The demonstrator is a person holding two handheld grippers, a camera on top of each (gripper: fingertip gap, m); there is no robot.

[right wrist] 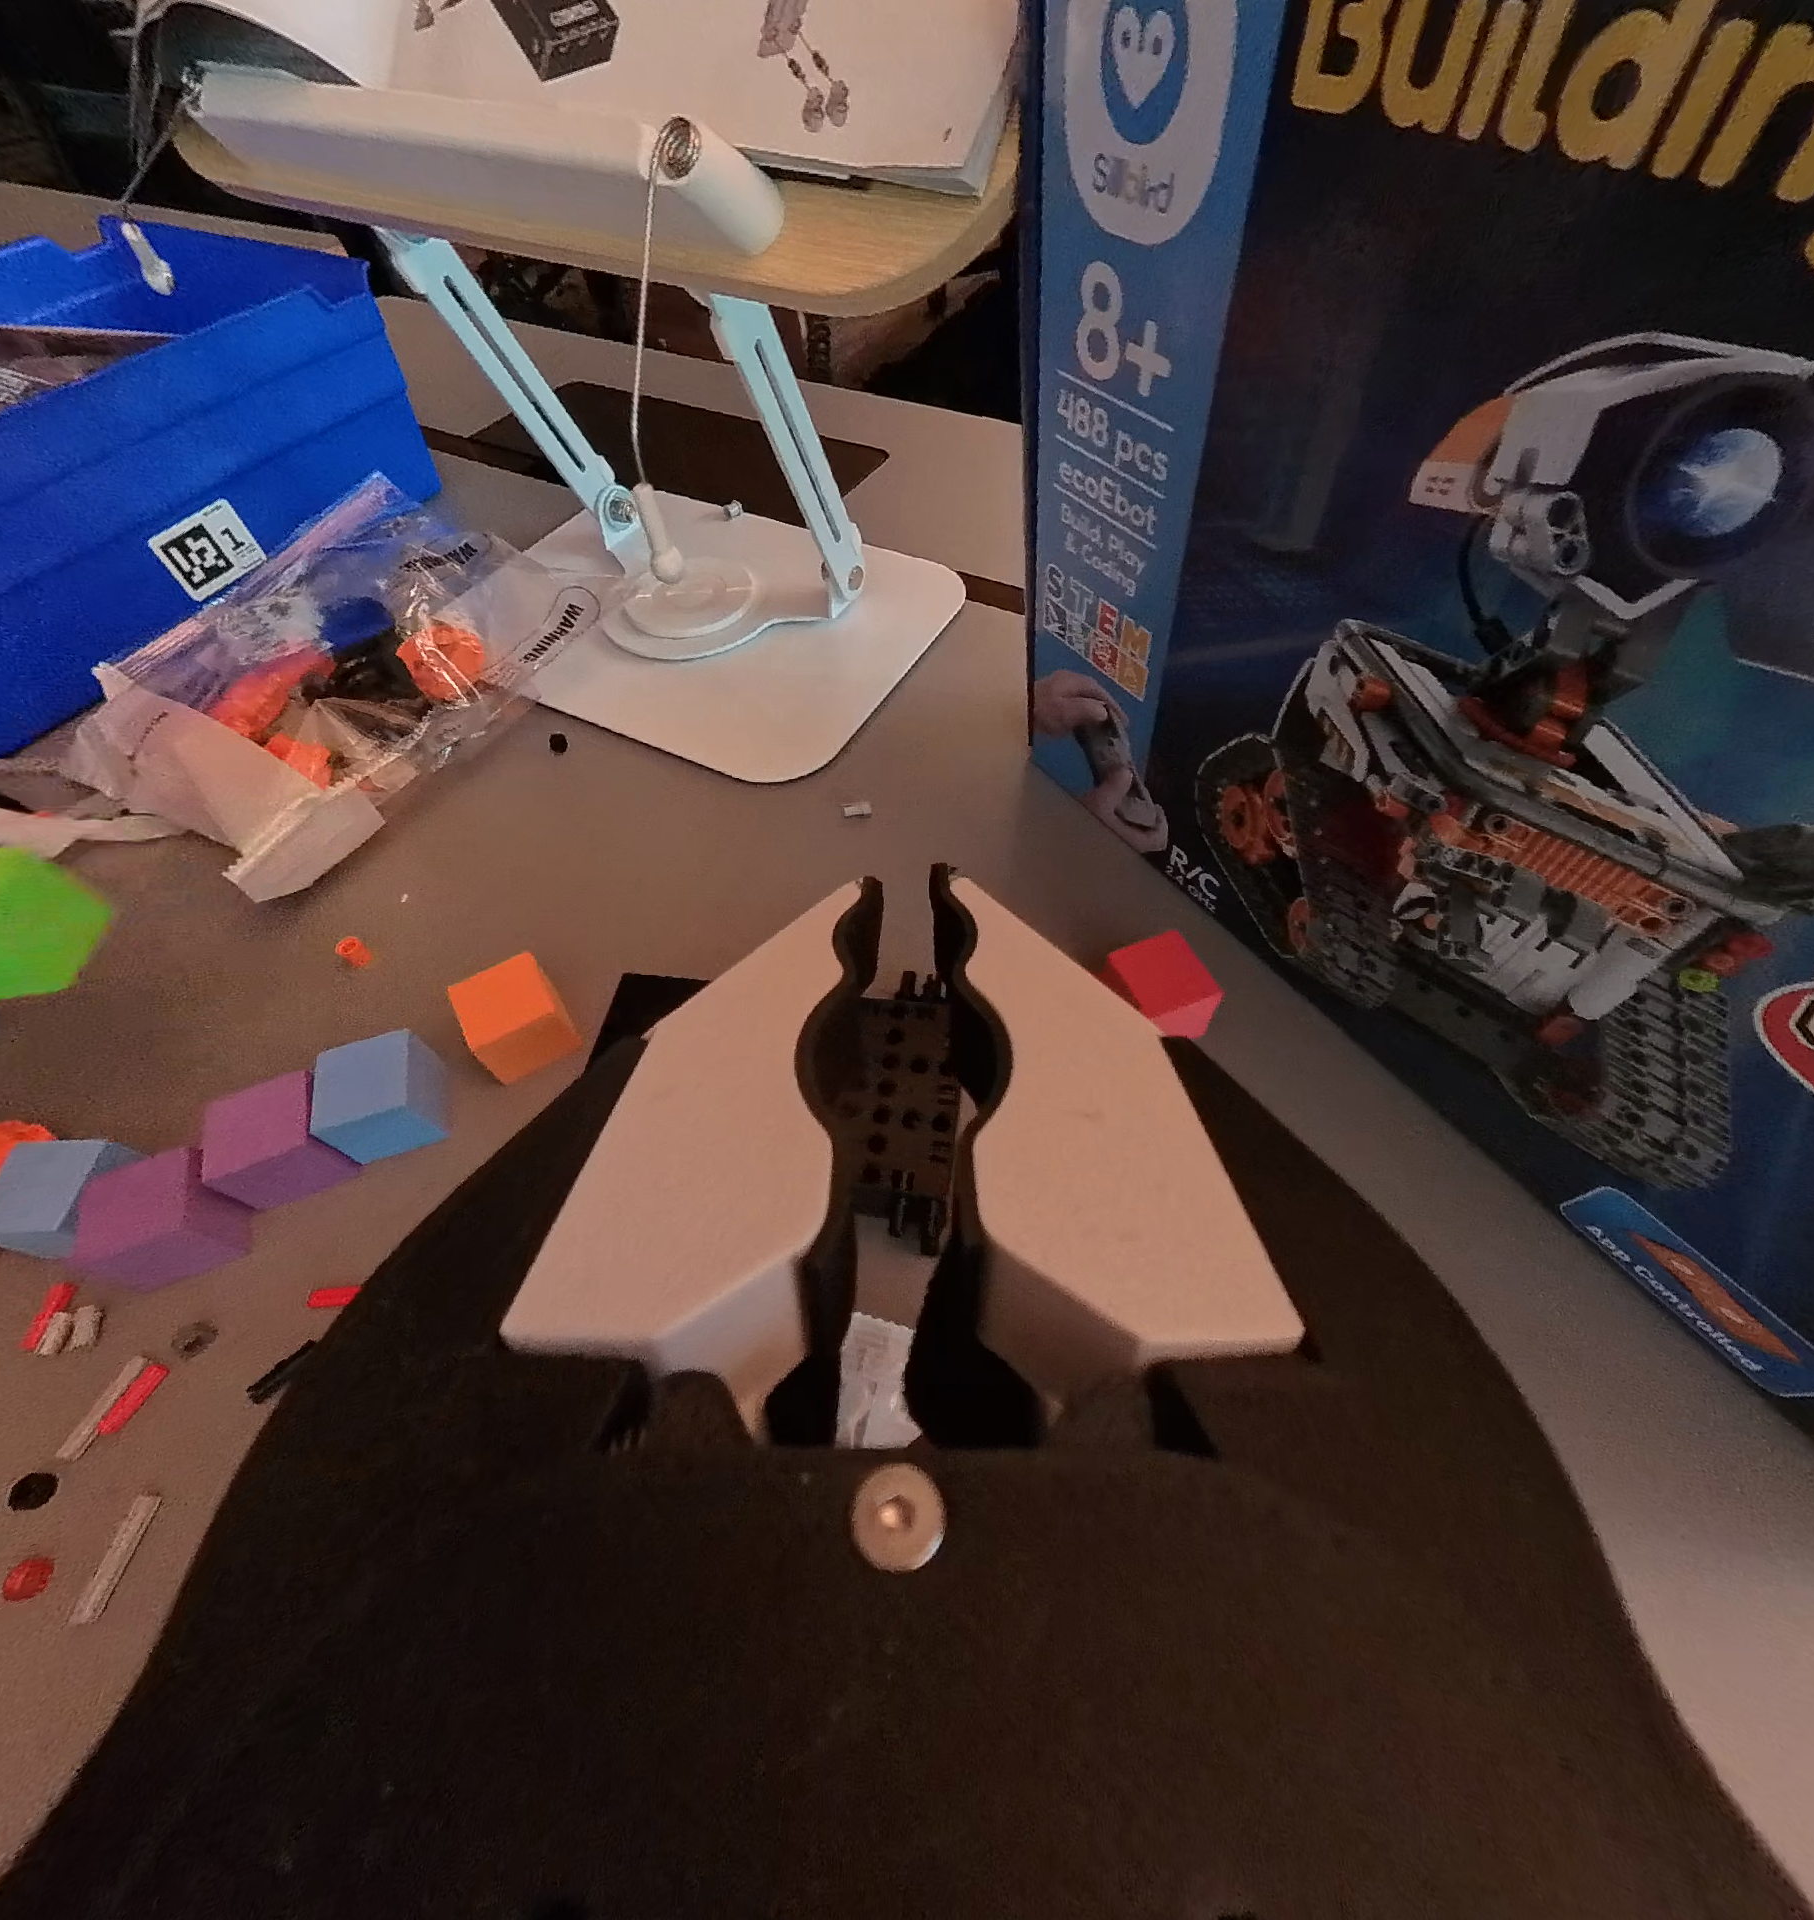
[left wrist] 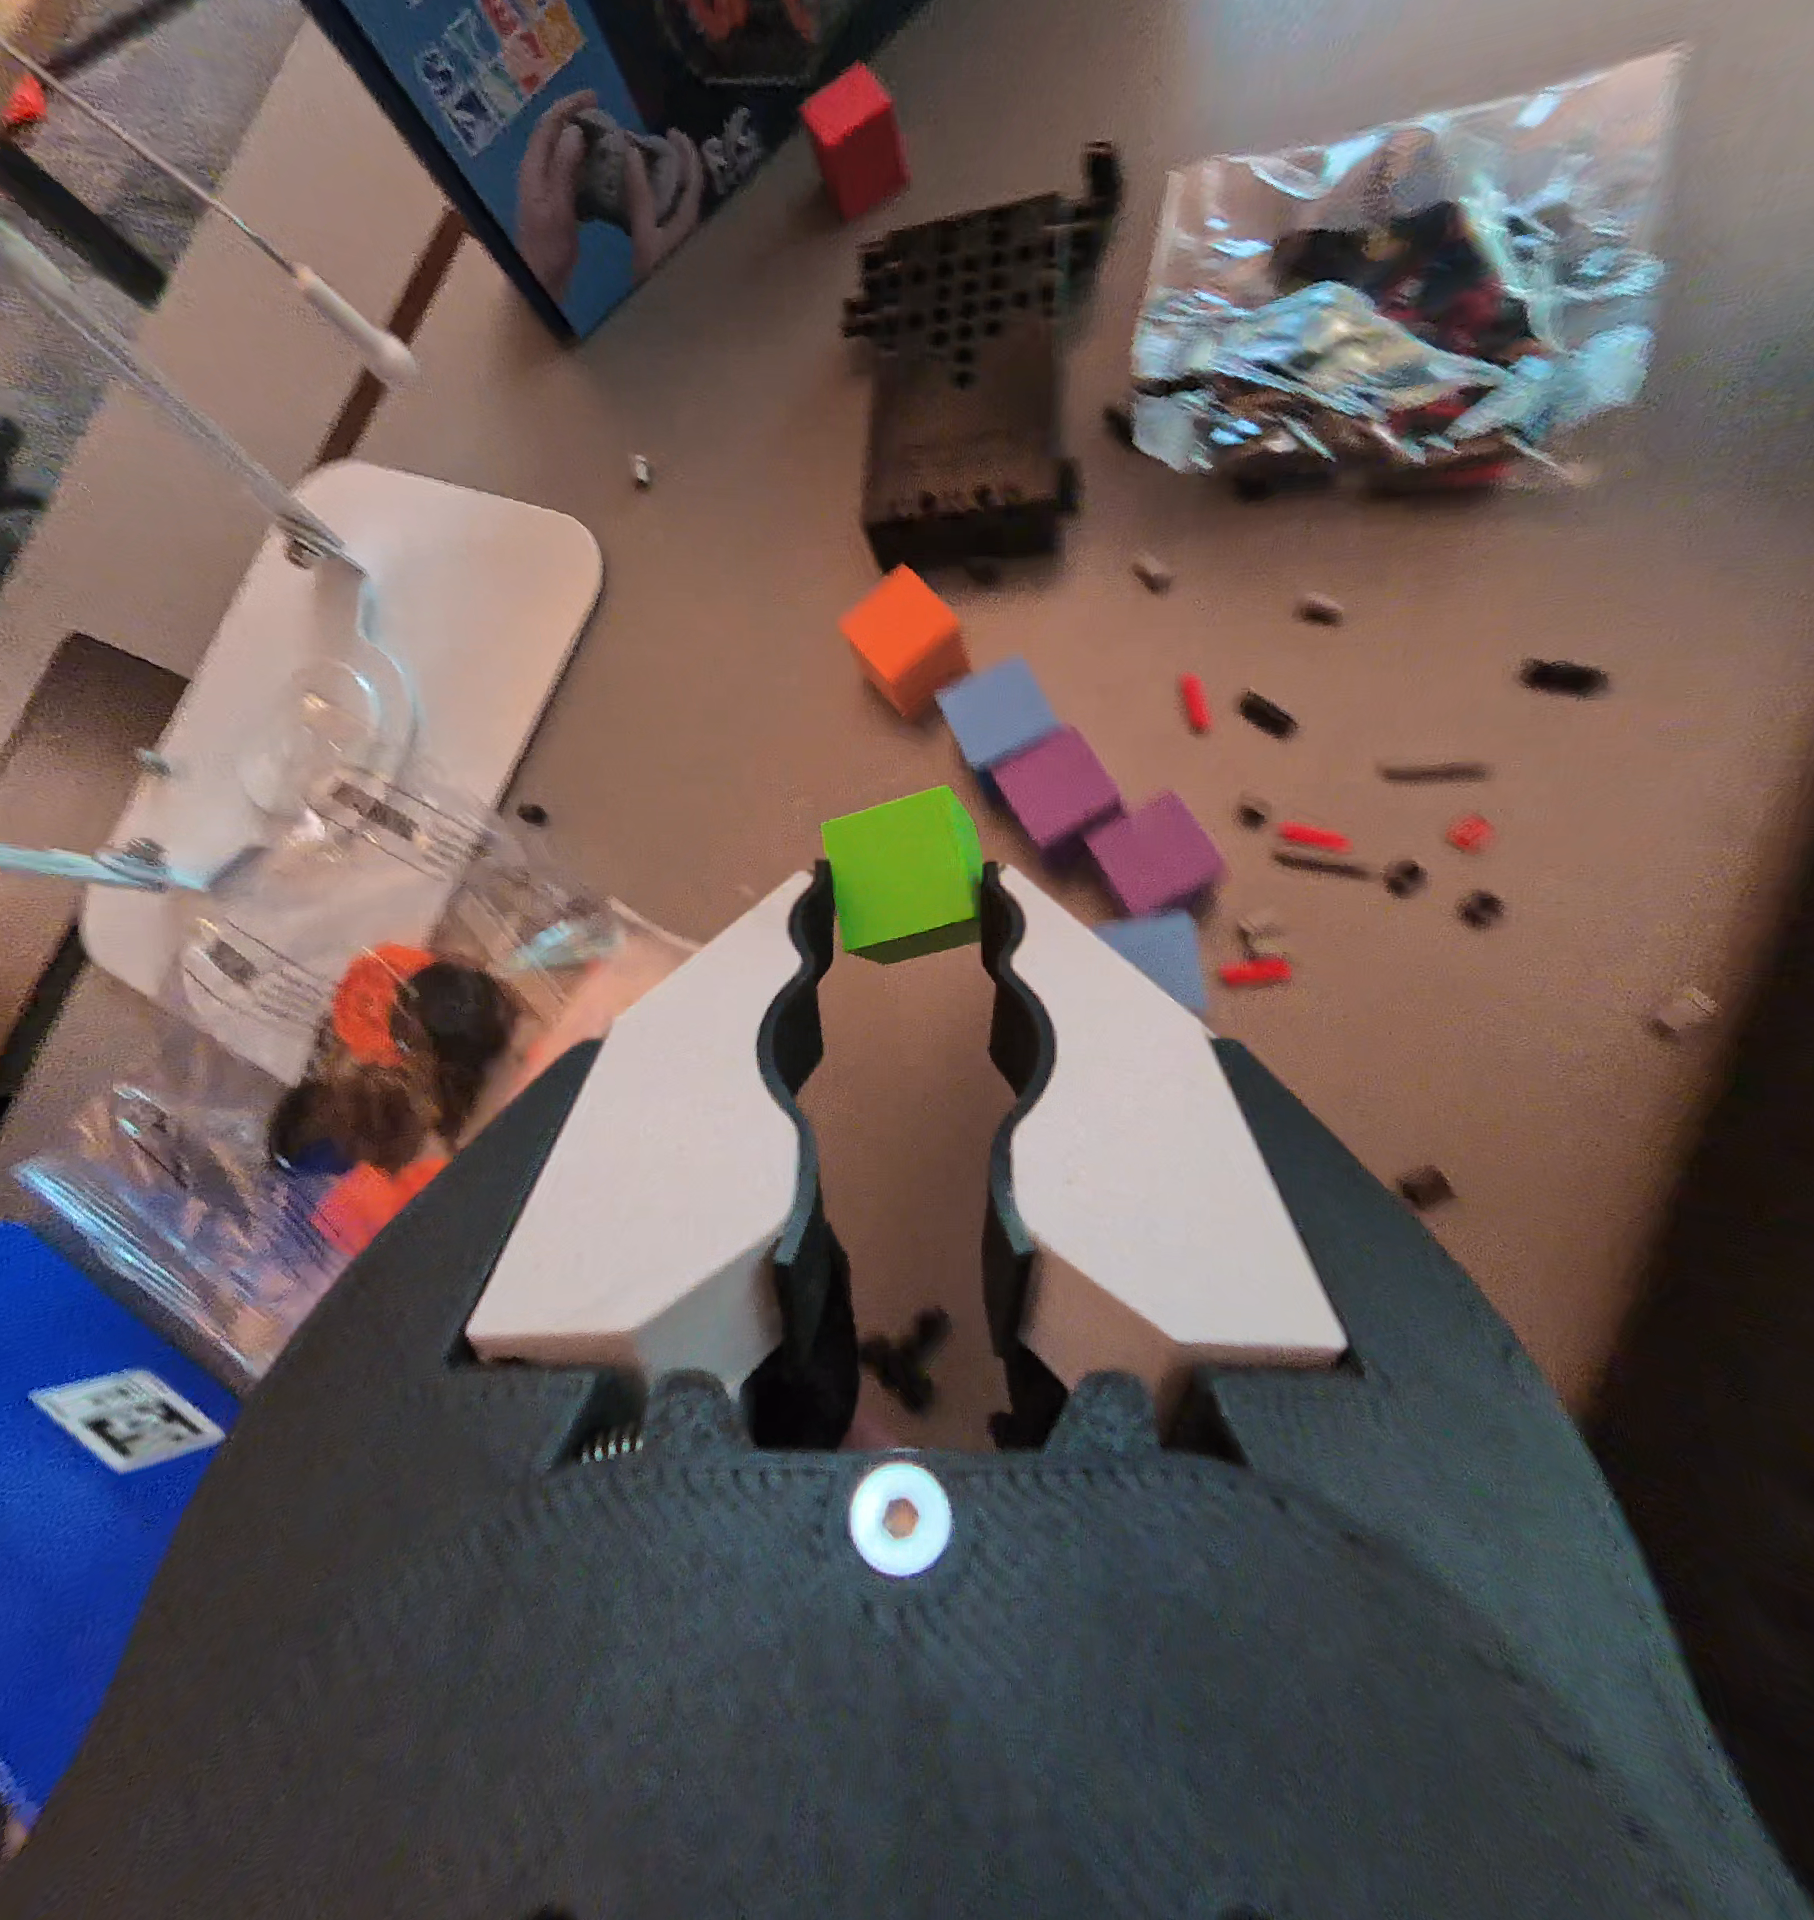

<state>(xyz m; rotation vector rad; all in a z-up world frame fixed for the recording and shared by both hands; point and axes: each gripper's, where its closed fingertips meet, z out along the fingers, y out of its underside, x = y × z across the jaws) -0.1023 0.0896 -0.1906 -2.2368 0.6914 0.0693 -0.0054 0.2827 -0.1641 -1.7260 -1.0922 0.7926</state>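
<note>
Two grippers, catalogued as they stand over a grey worktop (right wrist: pixel 674 831). Left gripper (left wrist: pixel 903 883): clenched on a green cube (left wrist: pixel 903 868), held clear of the surface by the very tips of its black pads, the cube tilted slightly between them. Below and beyond it, a loose diagonal row on the worktop: orange cube (left wrist: pixel 903 639), pale blue cube (left wrist: pixel 996 709), two purple cubes (left wrist: pixel 1057 795) touching corner to corner, and a further blue-grey block (left wrist: pixel 1163 951) partly hidden by the finger. Red cube (left wrist: pixel 853 135) well apart, beside a printed toy box (right wrist: pixel 1505 623). Right gripper (right wrist: pixel 905 883): nearly closed with only a narrow slit at the tips, holding nothing; directly beneath it a black perforated brick assembly (right wrist: pixel 903 1112). Also present: a clear bag of dark parts (left wrist: pixel 1402 312), a second bag of orange and black parts (right wrist: pixel 363 665), a blue bin (right wrist: pixel 155 416), a white stand (right wrist: pixel 778 665) carrying an open booklet, and many small red, black and grey pins (left wrist: pixel 1308 836) scattered about. Risks, by judgement: the tip-only grip leaves little margin, so the green cube may twist or slip out; dropped from there it would likely strike the row and knock the cubes apart. Loose pins underneath could stop a cube from sitting flat.
</note>
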